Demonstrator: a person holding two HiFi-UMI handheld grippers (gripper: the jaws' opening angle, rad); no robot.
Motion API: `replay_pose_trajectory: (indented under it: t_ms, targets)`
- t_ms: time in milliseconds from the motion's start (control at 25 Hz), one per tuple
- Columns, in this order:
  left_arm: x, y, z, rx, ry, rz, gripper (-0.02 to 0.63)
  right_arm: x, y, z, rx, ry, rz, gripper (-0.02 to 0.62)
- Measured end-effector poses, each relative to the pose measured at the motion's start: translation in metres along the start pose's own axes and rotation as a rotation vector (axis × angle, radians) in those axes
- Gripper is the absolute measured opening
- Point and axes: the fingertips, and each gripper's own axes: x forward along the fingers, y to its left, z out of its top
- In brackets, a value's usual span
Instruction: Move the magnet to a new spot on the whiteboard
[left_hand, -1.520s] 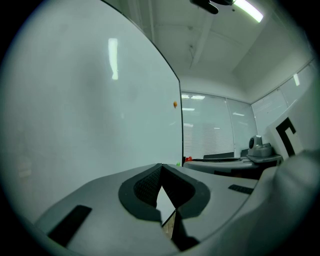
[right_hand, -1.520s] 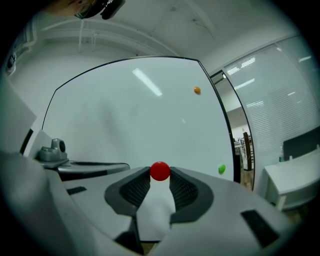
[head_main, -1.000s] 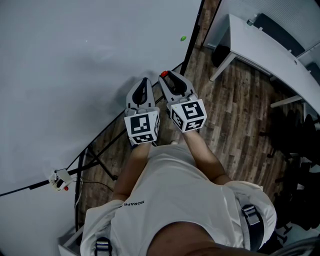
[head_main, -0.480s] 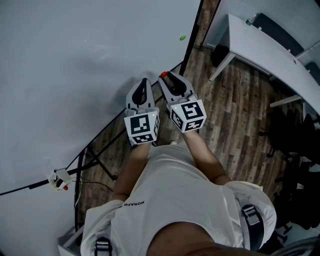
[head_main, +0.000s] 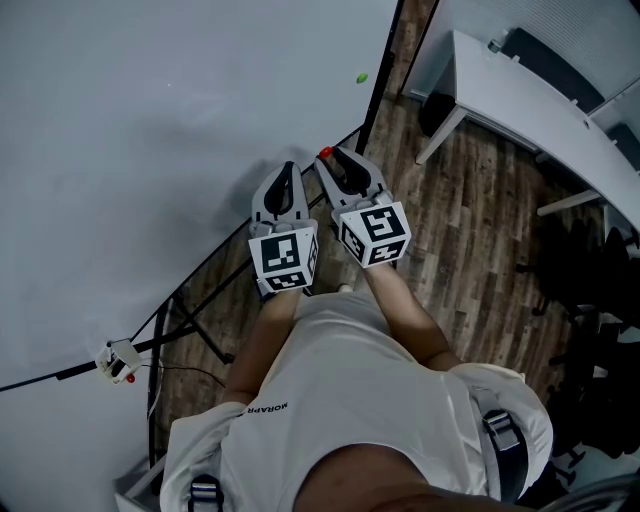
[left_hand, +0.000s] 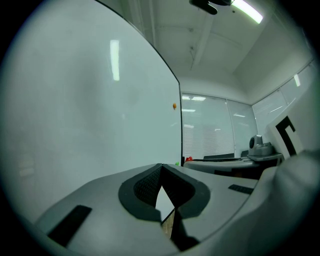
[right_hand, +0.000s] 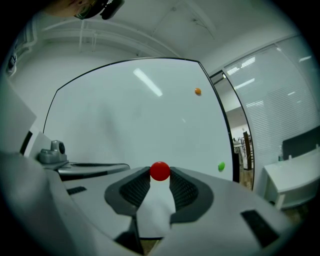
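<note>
A small red round magnet (right_hand: 160, 171) sits pinched between the tips of my right gripper (right_hand: 160, 174), which is shut on it and held just off the whiteboard (right_hand: 125, 115). From the head view the same magnet (head_main: 326, 151) shows at the tip of the right gripper (head_main: 329, 157), near the whiteboard (head_main: 150, 120) and its lower right edge. My left gripper (head_main: 290, 167) hangs beside it, shut and empty; in the left gripper view its tips (left_hand: 161, 166) meet with nothing between them.
A green magnet (right_hand: 221, 166) and an orange magnet (right_hand: 198, 91) stick near the board's right edge. The board's stand legs (head_main: 200, 330) cross the wooden floor below. A white desk (head_main: 540, 110) stands at the right, with dark chairs (head_main: 590, 290) beside it.
</note>
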Motion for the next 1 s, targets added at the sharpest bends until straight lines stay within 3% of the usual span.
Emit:
replay_pose_trajectory:
  t_ms: [1000]
  targets:
    - [-0.002, -0.002, -0.001, 0.009, 0.002, 0.01, 0.003, 0.014, -0.017, 0.005, 0.008, -0.004, 0.019, 0.127]
